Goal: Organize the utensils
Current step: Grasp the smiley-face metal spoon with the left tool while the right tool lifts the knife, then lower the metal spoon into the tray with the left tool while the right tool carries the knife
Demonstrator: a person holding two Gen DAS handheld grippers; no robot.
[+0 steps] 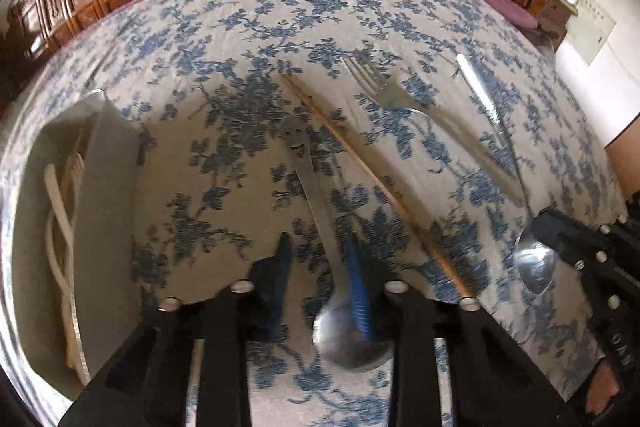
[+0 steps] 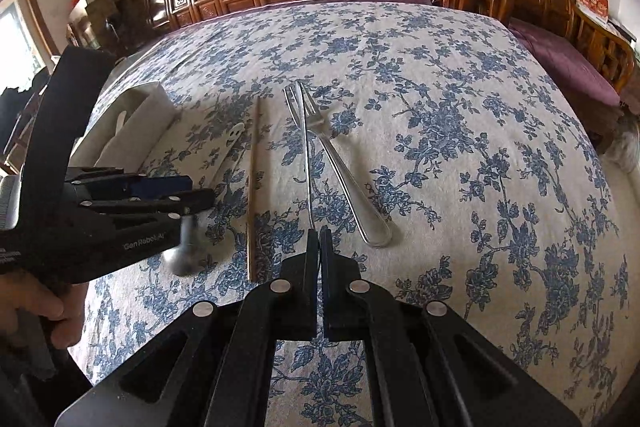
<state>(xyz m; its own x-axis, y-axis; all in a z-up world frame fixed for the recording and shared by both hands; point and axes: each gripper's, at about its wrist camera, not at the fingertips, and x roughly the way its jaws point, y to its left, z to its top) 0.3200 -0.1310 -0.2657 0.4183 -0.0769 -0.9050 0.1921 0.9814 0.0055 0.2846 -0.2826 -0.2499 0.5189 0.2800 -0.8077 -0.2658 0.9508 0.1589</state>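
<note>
Status: partly done. White organizer box (image 1: 100, 167), far left of L gripper (image 1: 322, 275), already holds several white and wooden pcs. L gripper jaws stand moderately apart around the smiley spoon (image 1: 308, 183), handle pointing fwd; contact w/ pads can't be confirmed. R gripper (image 2: 316, 239) is closed narrow on a steel spoon (image 2: 307, 167), shaft running straight ahead over the fork (image 2: 344, 171). Chopstick (image 2: 254, 187) lies just left of R fingers, loose on the tablecloth (image 2: 460, 87). Remaining, by estimate: both spoons, fork, chopstick.
</note>
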